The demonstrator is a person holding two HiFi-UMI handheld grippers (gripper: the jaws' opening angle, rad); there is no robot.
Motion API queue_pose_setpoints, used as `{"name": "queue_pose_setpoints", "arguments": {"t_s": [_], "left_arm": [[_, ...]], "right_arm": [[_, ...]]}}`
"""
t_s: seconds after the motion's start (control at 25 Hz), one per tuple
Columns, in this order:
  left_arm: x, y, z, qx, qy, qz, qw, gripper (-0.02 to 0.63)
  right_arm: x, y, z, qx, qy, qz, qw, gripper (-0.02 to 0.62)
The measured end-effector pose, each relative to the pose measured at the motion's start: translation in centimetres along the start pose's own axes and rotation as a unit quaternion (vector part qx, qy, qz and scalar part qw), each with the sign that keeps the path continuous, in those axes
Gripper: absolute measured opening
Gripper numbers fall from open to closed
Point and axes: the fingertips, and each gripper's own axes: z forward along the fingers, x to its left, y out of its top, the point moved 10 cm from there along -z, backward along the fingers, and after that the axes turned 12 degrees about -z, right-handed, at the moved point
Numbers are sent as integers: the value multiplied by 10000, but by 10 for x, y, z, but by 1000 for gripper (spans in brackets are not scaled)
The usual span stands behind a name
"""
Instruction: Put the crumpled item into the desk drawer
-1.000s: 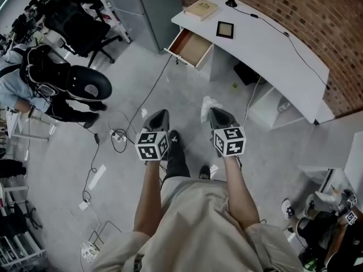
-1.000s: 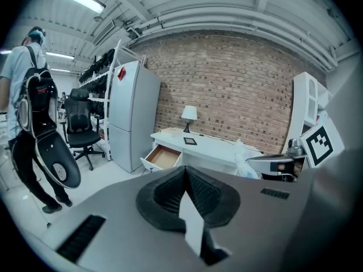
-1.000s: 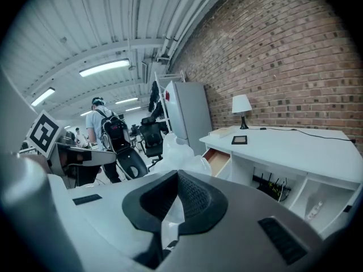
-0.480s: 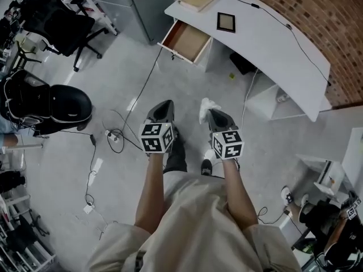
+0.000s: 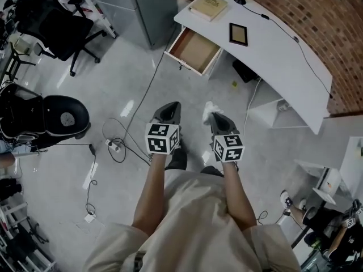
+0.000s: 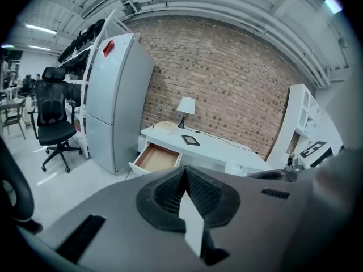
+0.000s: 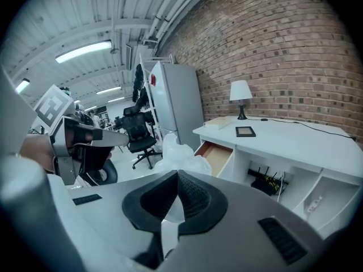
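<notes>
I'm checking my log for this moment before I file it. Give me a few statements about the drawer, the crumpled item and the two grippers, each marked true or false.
1. The desk drawer stands open. True.
2. The crumpled item lies in the drawer. False: the right gripper holds it, apart from the desk.
3. The left gripper holds something. False: its jaws are together with nothing between them.
4. A book lies on the desk. True.
</notes>
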Motion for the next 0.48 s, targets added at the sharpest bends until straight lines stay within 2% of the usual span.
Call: {"name": "queue_pose_setpoints", "arguments": {"t_s": [0.16,0.28,0.48], "left_arm": [[35,17,3,-29,-41,45,10000,15],[56,25,4,-52,-29,-130,9999,15],[73,32,14,48,-39,-227,9997,15]], "right_arm": [[10,10,25,-25,-152,-34,9999,25],[13,19,35,13,-307,-154,9994,25],[6,24,43,46,-517,-72,9986,25]]}}
